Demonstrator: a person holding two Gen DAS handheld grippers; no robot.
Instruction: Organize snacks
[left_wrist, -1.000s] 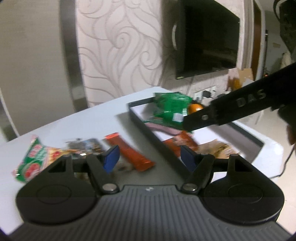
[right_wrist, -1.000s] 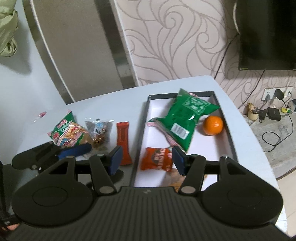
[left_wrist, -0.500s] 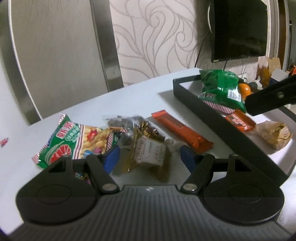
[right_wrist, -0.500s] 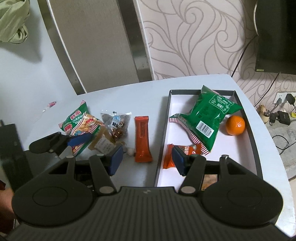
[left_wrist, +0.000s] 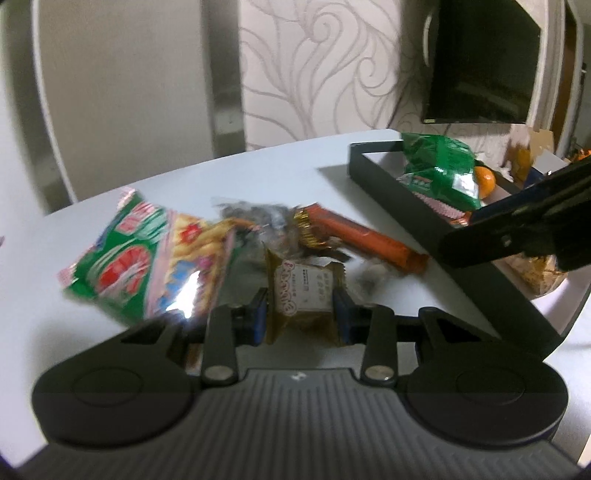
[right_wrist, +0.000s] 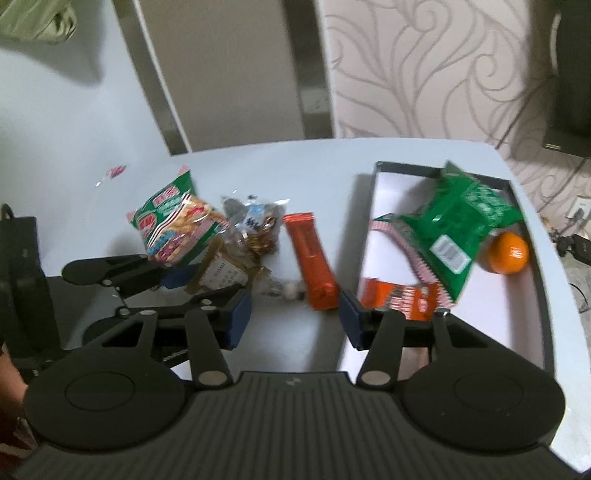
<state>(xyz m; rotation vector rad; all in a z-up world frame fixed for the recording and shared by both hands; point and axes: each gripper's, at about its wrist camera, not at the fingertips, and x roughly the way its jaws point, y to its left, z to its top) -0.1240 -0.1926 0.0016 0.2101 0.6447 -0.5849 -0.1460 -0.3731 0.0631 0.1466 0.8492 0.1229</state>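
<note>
On the white table (right_wrist: 321, 166), the left gripper (left_wrist: 300, 314) pinches a small gold-brown wrapped cake (left_wrist: 303, 291), its blue pads pressed against both sides of the packet. At about ten o'clock from it lies a green-and-red snack bag (left_wrist: 147, 254); at two o'clock an orange bar (left_wrist: 365, 240) rests just beside the black tray (left_wrist: 391, 192). The right gripper (right_wrist: 293, 317) has just been closing slightly yet stands spread, nothing between its jaws. Inside the tray sit a green bag (right_wrist: 458, 225), an orange fruit (right_wrist: 508, 253) and an orange packet (right_wrist: 399, 299).
</note>
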